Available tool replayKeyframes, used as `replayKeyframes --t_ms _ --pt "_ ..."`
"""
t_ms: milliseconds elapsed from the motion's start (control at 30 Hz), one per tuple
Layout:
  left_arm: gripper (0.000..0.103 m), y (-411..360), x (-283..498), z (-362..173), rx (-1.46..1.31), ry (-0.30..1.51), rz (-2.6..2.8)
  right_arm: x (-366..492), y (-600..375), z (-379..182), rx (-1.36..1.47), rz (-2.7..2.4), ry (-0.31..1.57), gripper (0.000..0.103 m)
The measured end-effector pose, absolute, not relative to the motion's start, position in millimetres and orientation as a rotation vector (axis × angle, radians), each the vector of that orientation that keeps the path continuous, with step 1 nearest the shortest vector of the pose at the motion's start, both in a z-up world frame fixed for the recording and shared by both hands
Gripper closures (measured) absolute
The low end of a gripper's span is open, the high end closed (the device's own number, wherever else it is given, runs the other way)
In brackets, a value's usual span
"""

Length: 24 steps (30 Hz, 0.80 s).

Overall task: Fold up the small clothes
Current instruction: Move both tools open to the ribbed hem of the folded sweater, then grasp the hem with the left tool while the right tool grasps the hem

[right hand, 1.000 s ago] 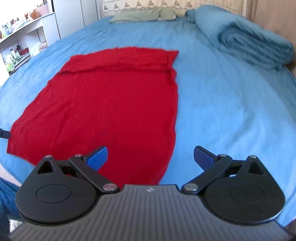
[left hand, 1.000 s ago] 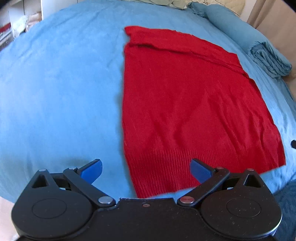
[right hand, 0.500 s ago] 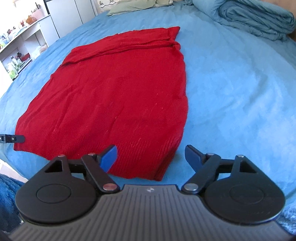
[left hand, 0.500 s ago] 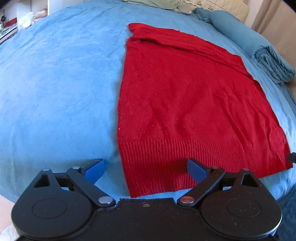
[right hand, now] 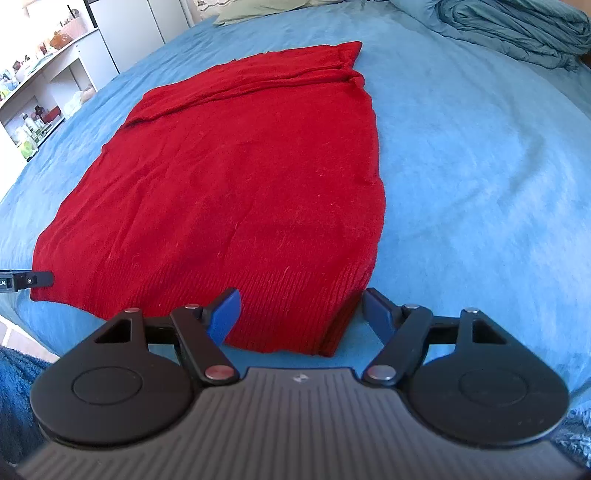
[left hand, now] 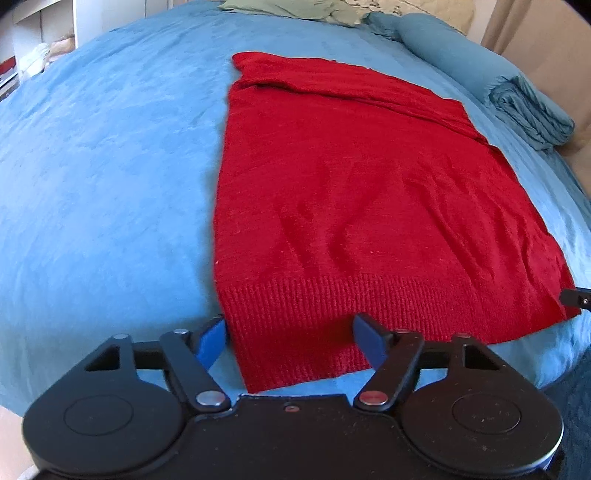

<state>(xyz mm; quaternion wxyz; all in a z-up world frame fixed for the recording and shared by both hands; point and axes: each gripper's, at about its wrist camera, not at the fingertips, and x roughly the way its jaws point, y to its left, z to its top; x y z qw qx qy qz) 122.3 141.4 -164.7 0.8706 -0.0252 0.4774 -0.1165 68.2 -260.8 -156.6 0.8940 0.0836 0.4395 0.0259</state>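
A red knit garment [left hand: 351,192] lies flat on the blue bed cover [left hand: 103,177], its ribbed hem toward me. My left gripper [left hand: 290,338] hovers low at the hem's near left corner. Its jaws are closing, with that corner between the blue pads, which are not pressing it. In the right wrist view the garment [right hand: 240,177] spreads ahead. My right gripper [right hand: 301,314] straddles the hem's near right corner, jaws also closing, with cloth between the pads but not pinched. Each gripper's tip shows at the other view's edge.
A folded blue blanket [right hand: 517,29] lies at the bed's far right. A green pillow [left hand: 295,9] sits at the head. White shelves [right hand: 40,96] with small items stand left of the bed. The bed's near edge runs just below the hem, with dark blue rug [right hand: 14,398] beneath.
Both grippers have sunk toward the hem and come closer to its corners. Both pairs of jaws have narrowed around the corners. The garment has not moved.
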Motion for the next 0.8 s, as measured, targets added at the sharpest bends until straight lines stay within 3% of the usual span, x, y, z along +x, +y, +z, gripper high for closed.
replayKeyframes --t_ms 33,133,200,267,600,800 --pt "0.029 141.2 122.2 -164.9 -0.052 0.997 -0.245 67.7 -261.1 -156.1 0.176 0.053 0.910 0.014" --pt "0.047 142.7 121.0 -163.9 -0.063 0.995 -0.255 67.1 -262.8 -156.6 0.182 0.052 0.907 0.014" --pt "0.073 144.3 121.2 -163.2 -0.070 1.002 -0.262 65.9 -263.8 -156.5 0.186 0.050 0.904 0.014" --pt "0.090 146.8 121.2 -162.1 -0.077 1.006 -0.269 64.9 -265.6 -156.7 0.191 0.046 0.903 0.014" --pt "0.094 144.9 120.8 -157.2 -0.079 1.011 -0.266 59.3 -274.7 -155.3 0.233 0.020 0.896 0.015" --pt "0.094 146.7 122.1 -158.0 -0.084 1.017 -0.264 62.2 -275.8 -161.0 0.268 0.048 0.924 0.032"
